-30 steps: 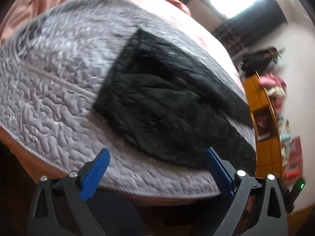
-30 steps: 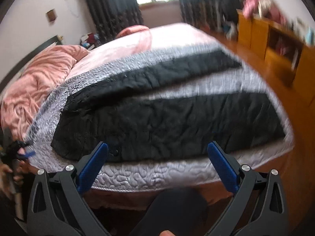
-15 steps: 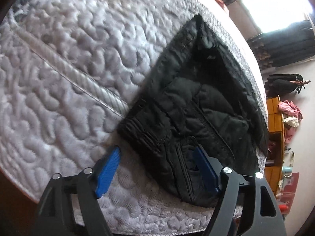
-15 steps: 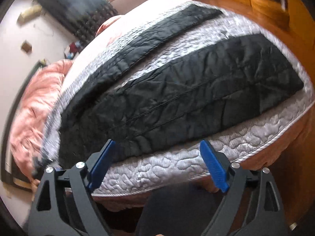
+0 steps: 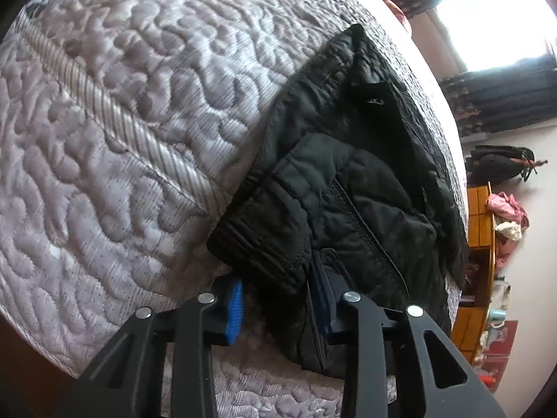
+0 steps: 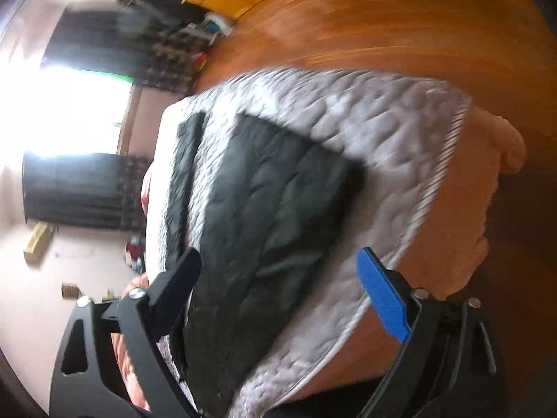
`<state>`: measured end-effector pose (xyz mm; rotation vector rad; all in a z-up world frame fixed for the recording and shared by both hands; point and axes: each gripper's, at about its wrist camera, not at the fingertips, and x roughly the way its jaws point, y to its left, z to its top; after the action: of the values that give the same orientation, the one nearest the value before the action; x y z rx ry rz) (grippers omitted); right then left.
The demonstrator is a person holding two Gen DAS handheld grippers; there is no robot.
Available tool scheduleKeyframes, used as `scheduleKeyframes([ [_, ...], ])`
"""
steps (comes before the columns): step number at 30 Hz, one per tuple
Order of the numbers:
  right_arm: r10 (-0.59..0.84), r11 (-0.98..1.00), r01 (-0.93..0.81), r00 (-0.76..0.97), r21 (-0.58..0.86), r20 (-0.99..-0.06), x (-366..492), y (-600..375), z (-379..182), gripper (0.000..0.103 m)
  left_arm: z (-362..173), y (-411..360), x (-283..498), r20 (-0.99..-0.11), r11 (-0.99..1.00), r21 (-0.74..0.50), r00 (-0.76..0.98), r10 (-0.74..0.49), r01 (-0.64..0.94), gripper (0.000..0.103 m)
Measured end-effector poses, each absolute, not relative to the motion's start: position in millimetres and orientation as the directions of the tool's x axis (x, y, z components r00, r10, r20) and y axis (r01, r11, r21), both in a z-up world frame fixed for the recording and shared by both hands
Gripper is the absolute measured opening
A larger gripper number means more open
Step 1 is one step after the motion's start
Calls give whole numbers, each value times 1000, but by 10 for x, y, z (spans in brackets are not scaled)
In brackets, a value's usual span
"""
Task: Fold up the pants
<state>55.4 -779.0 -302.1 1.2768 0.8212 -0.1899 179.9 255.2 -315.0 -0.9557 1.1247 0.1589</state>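
Observation:
Black padded pants point(image 5: 348, 191) lie spread on a grey quilted bedspread point(image 5: 122, 139). In the left wrist view their waistband corner is bunched between the blue pads of my left gripper point(image 5: 278, 296), whose jaws are closing on the fabric near the bed's edge. The right wrist view is blurred by motion. There my right gripper point(image 6: 278, 256) hangs over the leg end of the pants point(image 6: 271, 191), rolled sideways. Its jaws are closing but still wide, with nothing pinched between them. A second leg lies farther back as a narrow black strip.
The bedspread point(image 6: 383, 132) ends in a striped hem over a pink sheet point(image 6: 487, 191) at the bed's corner. Wooden floor point(image 6: 383, 17) lies beyond. An orange cabinet point(image 5: 482, 216) with clothes on it stands by the wall, under a dark bag point(image 5: 501, 163).
My left gripper came down onto the waistband corner and its jaws narrowed around it. My right gripper swept along the bed toward the leg end and rolled sideways, its jaws narrowing a little.

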Motion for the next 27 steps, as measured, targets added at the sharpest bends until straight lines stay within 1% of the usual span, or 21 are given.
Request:
scheduleKeyframes([
  [2, 325, 301, 534, 722, 790, -612, 607, -7851, -3126, 77, -3192, 2542, 1765, -814, 589, -575, 470, -341, -568, 36],
  [3, 324, 308, 534, 719, 787, -615, 660, -7861, -3170, 77, -3215, 2537, 1764, -808, 570, -585, 477, -347, -576, 39],
  [4, 325, 314, 540, 712, 781, -622, 688, -7848, -3212, 77, -3229, 2539, 1752, -805, 559, -590, 481, -349, -582, 46],
  [6, 336, 294, 558, 700, 776, -630, 793, -7867, -3337, 80, -3229, 2507, 1759, -799, 541, -598, 492, -345, -591, 52],
  [8, 333, 281, 558, 706, 781, -625, 886, -7888, -3406, 80, -3200, 2460, 1795, -813, 551, -578, 483, -326, -601, 52],
  [9, 332, 271, 552, 716, 789, -615, 909, -7887, -3431, 78, -3176, 2429, 1810, -829, 565, -554, 470, -305, -611, 45],
  [10, 334, 264, 536, 729, 802, -597, 941, -7886, -3437, 71, -3148, 2431, 1804, -844, 574, -529, 457, -280, -625, 35],
  [12, 330, 274, 536, 728, 799, -601, 961, -7812, -3419, 45, -3123, 2429, 1793, -835, 557, -544, 472, -284, -627, 26],
  [13, 323, 278, 541, 726, 794, -607, 942, -7803, -3419, 38, -3096, 2434, 1778, -830, 553, -551, 481, -283, -625, 23],
  [14, 318, 282, 549, 721, 787, -616, 936, -7787, -3408, 23, -3066, 2441, 1761, -828, 555, -552, 486, -279, -623, 22],
  [15, 320, 278, 547, 722, 790, -613, 926, -7763, -3391, 18, -3024, 2449, 1740, -828, 553, -551, 489, -272, -625, 21],
  [18, 334, 305, 522, 725, 797, -602, 901, -7656, -3271, 15, -2938, 2532, 1663, -827, 538, -554, 494, -268, -636, 21],
  [22, 384, 355, 495, 696, 793, -606, 966, -7385, -3129, 13, -2893, 2793, 1501, -838, 510, -540, 487, -247, -670, 21],
  [27, 435, 421, 507, 615, 752, -658, 1027, -7021, -3290, 13, -3026, 3124, 1327, -860, 471, -505, 472, -196, -724, 21],
])
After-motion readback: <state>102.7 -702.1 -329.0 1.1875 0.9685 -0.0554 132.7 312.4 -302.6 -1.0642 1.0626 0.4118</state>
